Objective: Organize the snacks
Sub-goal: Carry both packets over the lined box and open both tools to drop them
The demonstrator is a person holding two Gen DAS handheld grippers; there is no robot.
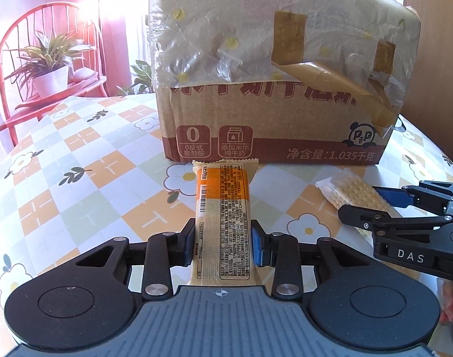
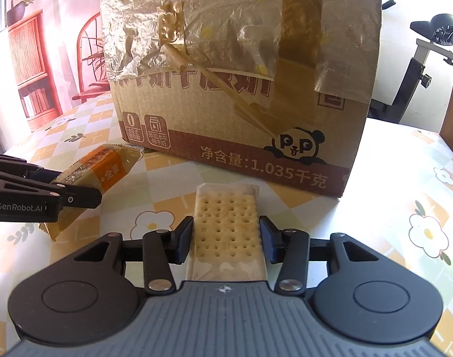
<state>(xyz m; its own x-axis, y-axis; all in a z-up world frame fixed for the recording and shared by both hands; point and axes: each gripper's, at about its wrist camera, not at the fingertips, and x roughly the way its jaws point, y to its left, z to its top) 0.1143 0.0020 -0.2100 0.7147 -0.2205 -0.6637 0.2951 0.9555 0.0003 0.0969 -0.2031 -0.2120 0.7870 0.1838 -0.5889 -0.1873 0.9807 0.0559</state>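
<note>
Snacks sit in both of my grippers, one in each. My left gripper (image 1: 223, 242) is squeezed onto an orange and cream snack bar (image 1: 222, 208), with the blue pads (image 1: 257, 248) pressing its two long sides, and the bar sticks out straight ahead past the fingertips. My right gripper (image 2: 226, 241) has its black fingers (image 2: 183, 241) snug against the sides of a cracker pack (image 2: 226, 226) in a clear wrapper, and that pack also points straight ahead. From the left camera I can see my right gripper (image 1: 372, 208) off to the right side, with the cracker pack (image 1: 354, 193) poking out of it. From the right camera I can see my left gripper (image 2: 68, 187) off to the left side, with the snack bar (image 2: 104, 166) tilted in it. Under both grippers is a table with a checked flower cloth (image 1: 86, 184) in orange, green and white. Just past the tips of both snacks stands a big cardboard box (image 1: 274, 125) with a panda picture on it, and crinkly plastic and brown tape (image 1: 289, 37) cover its top part. Far off to the left behind the box is a red chair (image 1: 24, 68) with a potted plant (image 1: 48, 65) on it. Far off to the right of the box is a black and white exercise machine (image 2: 426, 59).
</note>
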